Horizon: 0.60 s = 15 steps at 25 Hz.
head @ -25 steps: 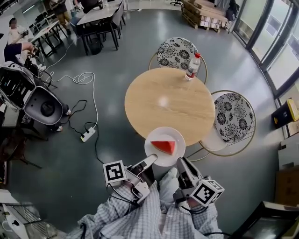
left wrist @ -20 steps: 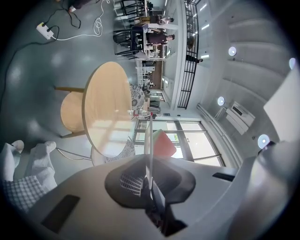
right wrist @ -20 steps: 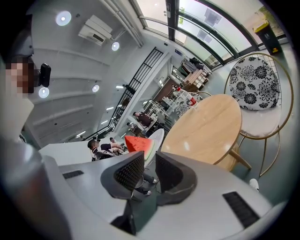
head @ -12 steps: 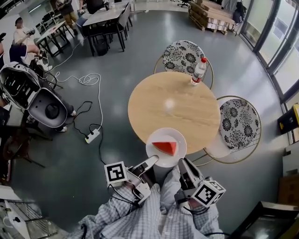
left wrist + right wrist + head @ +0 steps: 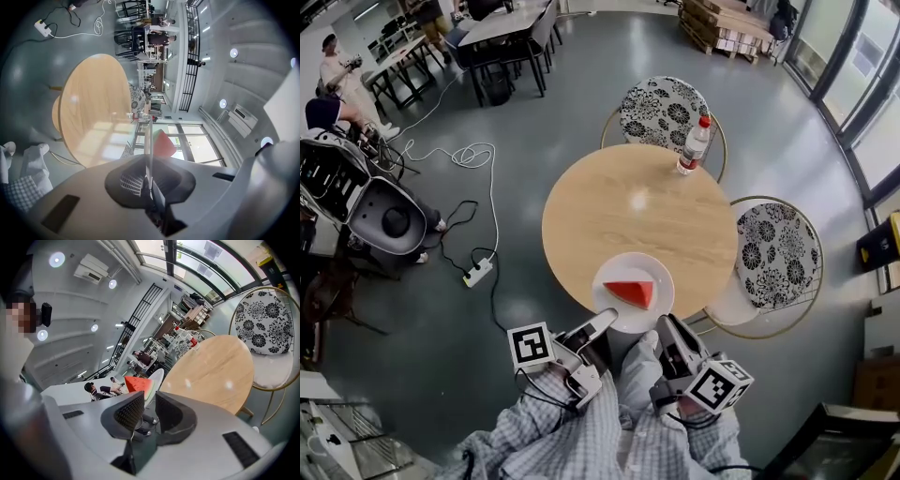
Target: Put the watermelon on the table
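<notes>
A red watermelon wedge lies on a white plate that hangs over the near edge of the round wooden table. My left gripper is shut on the plate's near-left rim. My right gripper is shut on its near-right rim. In the left gripper view the plate shows edge-on between the jaws of the left gripper, with the wedge beyond. In the right gripper view the plate rim runs into the right gripper, the wedge just past it.
A plastic bottle with a red cap stands at the table's far right edge. Two floral-cushioned chairs stand behind and to the right. A power strip and cables lie on the floor at left, near a grey machine.
Both grippers have carried the plate forward. It now reaches further over the table's near edge. Neither grip has changed.
</notes>
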Motion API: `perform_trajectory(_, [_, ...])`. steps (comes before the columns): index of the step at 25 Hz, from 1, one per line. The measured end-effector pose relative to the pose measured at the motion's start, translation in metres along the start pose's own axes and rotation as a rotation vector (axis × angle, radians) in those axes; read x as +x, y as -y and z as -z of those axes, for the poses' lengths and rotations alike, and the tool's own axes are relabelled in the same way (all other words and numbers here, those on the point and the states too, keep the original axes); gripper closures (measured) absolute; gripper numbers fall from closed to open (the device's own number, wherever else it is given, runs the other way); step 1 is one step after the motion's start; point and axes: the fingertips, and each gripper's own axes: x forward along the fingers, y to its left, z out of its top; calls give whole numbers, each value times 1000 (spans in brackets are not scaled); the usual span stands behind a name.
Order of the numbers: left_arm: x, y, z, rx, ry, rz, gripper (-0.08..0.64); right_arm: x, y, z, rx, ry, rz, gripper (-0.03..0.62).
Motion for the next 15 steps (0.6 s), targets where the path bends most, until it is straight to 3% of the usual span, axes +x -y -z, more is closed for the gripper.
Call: perform_trajectory(15, [81, 12, -20, 0, 35, 4, 534, 29, 35, -76, -3, -27, -24, 512])
